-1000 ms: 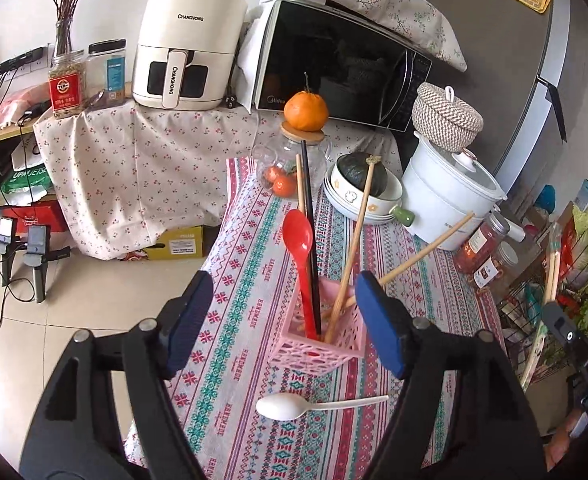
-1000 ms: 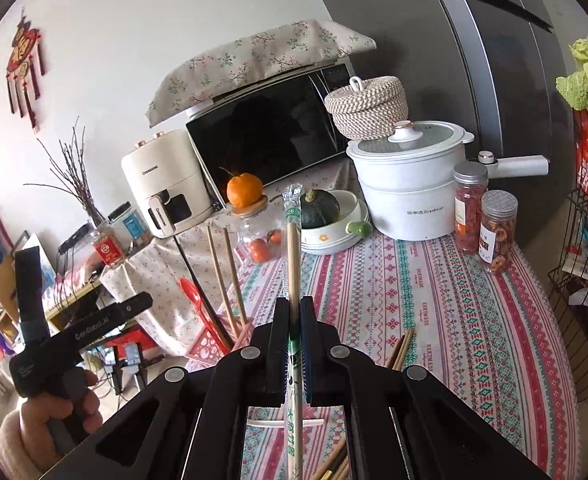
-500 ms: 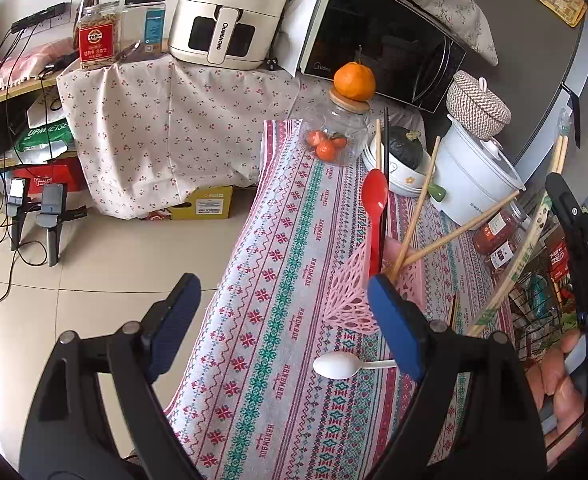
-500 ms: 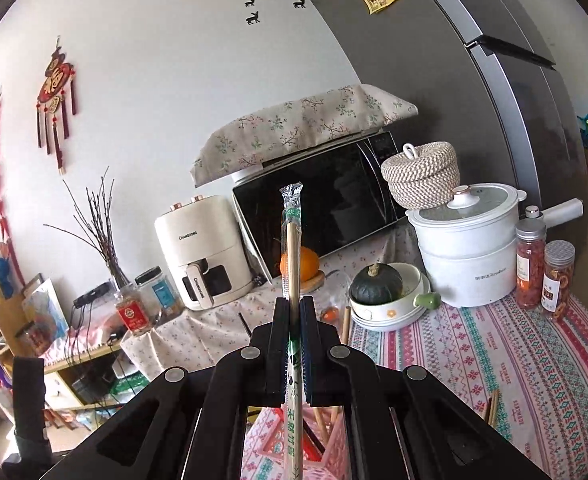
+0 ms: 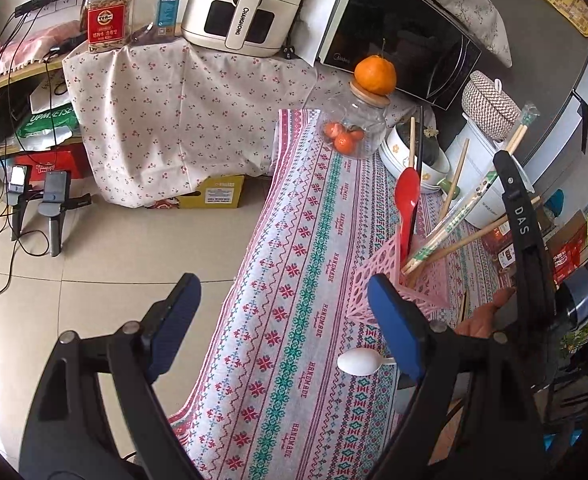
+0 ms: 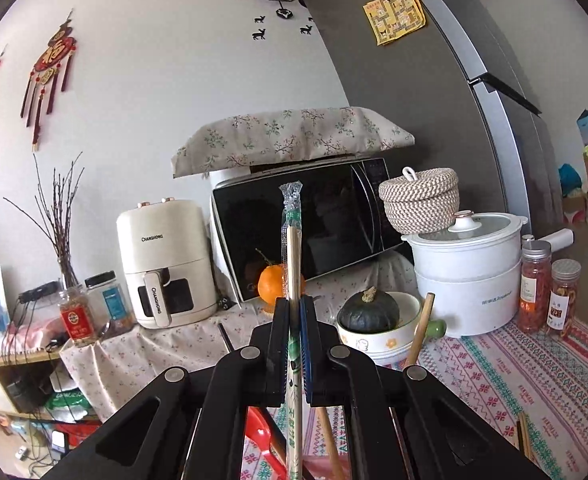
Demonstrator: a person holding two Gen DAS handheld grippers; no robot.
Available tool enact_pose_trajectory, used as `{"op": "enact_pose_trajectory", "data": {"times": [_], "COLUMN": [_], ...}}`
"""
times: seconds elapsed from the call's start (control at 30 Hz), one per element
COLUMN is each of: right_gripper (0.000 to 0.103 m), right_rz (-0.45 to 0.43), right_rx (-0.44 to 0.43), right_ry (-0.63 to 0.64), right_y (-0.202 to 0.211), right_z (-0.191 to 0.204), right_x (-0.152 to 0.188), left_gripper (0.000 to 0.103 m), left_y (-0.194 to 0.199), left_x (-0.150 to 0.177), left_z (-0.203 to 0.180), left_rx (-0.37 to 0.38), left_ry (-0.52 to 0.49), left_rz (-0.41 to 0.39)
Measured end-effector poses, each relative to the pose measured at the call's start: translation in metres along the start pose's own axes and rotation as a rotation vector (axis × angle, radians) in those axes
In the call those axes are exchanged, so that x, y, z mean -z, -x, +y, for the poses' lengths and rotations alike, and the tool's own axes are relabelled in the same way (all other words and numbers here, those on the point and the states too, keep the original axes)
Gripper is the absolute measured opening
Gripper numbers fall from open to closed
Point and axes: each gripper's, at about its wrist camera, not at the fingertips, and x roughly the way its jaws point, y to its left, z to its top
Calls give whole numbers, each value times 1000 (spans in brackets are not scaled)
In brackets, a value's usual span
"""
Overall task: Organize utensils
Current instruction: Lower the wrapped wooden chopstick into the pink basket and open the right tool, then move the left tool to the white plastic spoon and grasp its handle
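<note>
Inside pink holder [image 5: 378, 276]: spoon [image 5: 407, 200], chopsticks [image 5: 458, 216].

A lived-in home kitchen corner.

A cream air fryer [image 6: 162, 262] and a black microwave [image 6: 310, 226] under a floral cover stand on a cloth-draped shelf, beside a grey fridge [image 6: 434, 92] and a white electric pot [image 6: 468, 272]. A table with a patterned cloth [image 5: 314, 280] carries a jar topped by an orange [image 5: 375, 74]; red festive hangings [image 6: 50, 68] decorate the wall.
</note>
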Motion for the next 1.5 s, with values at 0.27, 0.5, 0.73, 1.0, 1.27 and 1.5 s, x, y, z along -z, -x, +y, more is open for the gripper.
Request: {"op": "enact_pose_trajectory", "data": {"times": [0.27,0.5,0.73,1.0,1.27,1.5], "right_gripper": [7,54,90,98,98,98], "right_rz": [97,131,227,483,682,848], "right_rx": [-42,-91,-98,-20,70,151], "right_ry": [12,22,84,70,32,-59], "right_y": [8,34,69,81,84,80], "right_z": [-2,-21,-50,-104,-155,-204], "right_x": [22,-6,-38,-37,-13,10], "left_gripper": [85,86,86,86,86,85], "left_y": [-4,-7,-17,-22,-36,-55], "left_x": [1,5,20,48,76,105], "left_z": [-5,-11,-28,-61,-88,-118], "left_rx": [-4,-3,13,8,-8,42], "left_ry": [-14,-36,-106,-310,-504,-667], "left_rz": [9,27,96,126,163,238]}}
